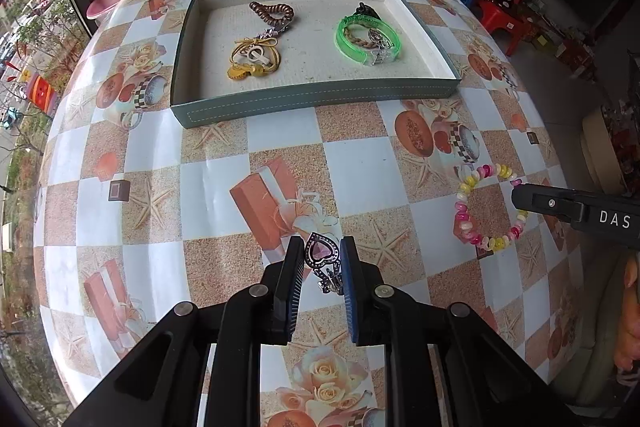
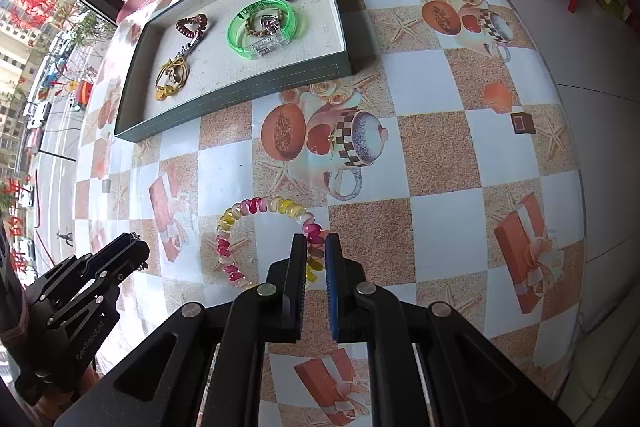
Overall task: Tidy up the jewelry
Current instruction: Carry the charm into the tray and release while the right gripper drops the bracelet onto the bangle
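The left claw [image 1: 320,255] lay low over the table [image 1: 360,163], its jaws closed on a heart pendant [image 1: 321,250] with a purple stone and dangling chain; the right claw [image 2: 316,255] reached in flat beside it, clamped on one side of a coiled pink-and-yellow bracelet [image 2: 256,227] resting on the cloth. Ahead of both, across open checkered oilcloth, sat the shallow grey tray [image 1: 312,99]; inside lay a green bangle [image 1: 366,39], a brown coil [image 1: 272,11] and a yellow tie [image 1: 254,57].

We see soft daylight from the windows [image 1: 44,39], faint shadows, sharp focus, and strong fisheye bending with dark corners.
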Action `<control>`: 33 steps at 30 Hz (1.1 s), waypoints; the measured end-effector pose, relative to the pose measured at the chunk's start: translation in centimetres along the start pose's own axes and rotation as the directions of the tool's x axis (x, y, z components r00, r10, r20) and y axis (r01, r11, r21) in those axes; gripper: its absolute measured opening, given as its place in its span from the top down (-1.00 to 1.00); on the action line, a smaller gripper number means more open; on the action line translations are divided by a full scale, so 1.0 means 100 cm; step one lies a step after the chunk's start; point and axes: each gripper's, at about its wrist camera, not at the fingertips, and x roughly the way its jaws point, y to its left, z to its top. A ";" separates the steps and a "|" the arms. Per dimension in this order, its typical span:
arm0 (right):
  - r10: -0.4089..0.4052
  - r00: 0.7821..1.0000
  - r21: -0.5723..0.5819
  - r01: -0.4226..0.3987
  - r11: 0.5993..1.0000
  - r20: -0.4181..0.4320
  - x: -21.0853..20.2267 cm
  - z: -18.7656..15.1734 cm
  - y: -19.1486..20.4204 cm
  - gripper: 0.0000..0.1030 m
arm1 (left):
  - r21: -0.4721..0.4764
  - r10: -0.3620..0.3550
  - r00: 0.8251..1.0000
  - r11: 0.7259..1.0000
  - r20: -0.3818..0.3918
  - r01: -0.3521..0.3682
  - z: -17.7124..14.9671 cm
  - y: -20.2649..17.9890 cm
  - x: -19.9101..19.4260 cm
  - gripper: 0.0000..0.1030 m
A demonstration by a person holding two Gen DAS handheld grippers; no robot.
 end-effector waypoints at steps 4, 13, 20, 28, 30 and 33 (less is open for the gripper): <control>0.005 1.000 0.002 -0.005 1.000 0.012 -0.007 0.007 0.002 0.81 | -0.003 0.000 1.000 1.000 0.013 0.000 0.007 0.001 -0.005 0.39; 0.038 0.997 0.009 -0.039 0.999 0.060 -0.024 0.039 0.009 0.81 | -0.034 0.012 0.997 0.999 0.075 -0.010 0.040 0.014 -0.020 0.39; 0.060 0.993 -0.016 -0.059 0.998 0.103 -0.032 0.081 0.019 0.81 | -0.064 0.038 0.990 0.998 0.135 -0.029 0.083 0.028 -0.026 0.39; 0.086 0.988 -0.024 -0.084 0.996 0.128 -0.025 0.134 0.032 0.81 | -0.103 0.069 0.984 0.993 0.165 -0.052 0.128 0.043 -0.018 0.39; 0.088 0.988 -0.020 -0.086 0.996 0.125 -0.019 0.145 0.033 0.81 | -0.114 0.080 0.983 0.992 0.164 -0.061 0.137 0.045 -0.012 0.39; 0.095 0.989 -0.005 -0.095 0.995 0.117 -0.008 0.159 0.033 0.81 | -0.128 0.098 0.983 0.989 0.156 -0.078 0.149 0.049 0.001 0.39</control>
